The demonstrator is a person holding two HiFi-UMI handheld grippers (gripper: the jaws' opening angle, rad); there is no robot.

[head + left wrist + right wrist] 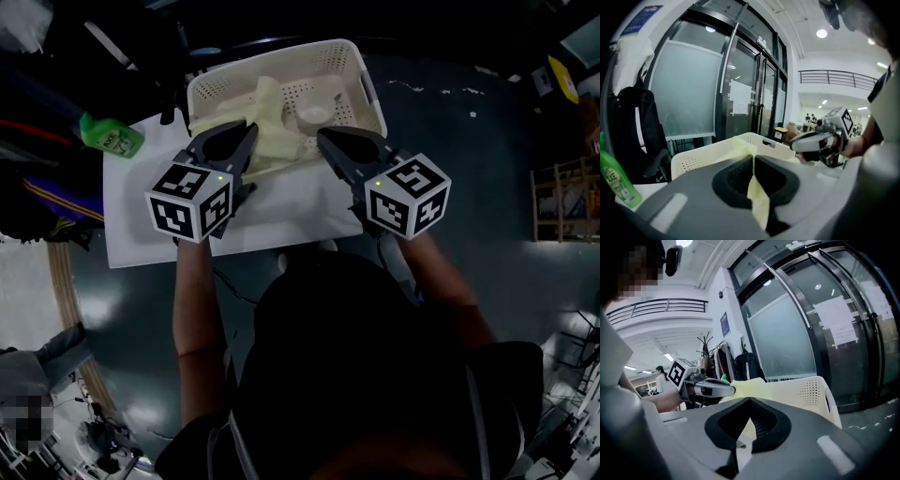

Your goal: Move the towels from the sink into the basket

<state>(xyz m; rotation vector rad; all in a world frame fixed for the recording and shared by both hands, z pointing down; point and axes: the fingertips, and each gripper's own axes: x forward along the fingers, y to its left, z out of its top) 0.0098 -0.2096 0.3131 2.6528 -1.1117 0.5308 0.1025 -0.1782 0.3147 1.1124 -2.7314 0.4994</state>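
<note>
A pale yellow towel [267, 131] hangs over the near rim of the white perforated basket [361, 80], part inside and part outside. My left gripper [246, 141] is shut on its left end, and a strip of the cloth [758, 199] runs between the closed jaws in the left gripper view [753, 157]. On the right end my right gripper [323, 139] is shut too, with yellow cloth [746, 430] showing between its jaws [749, 399]. Both grippers sit at the basket's near side, facing each other. No sink is in view.
The basket stands on a white table [141, 234]. A green bottle [111, 136] lies at the table's far left corner. A white round object [314, 114] rests inside the basket. Glass doors [740, 93] and hung bags stand behind; dark floor surrounds the table.
</note>
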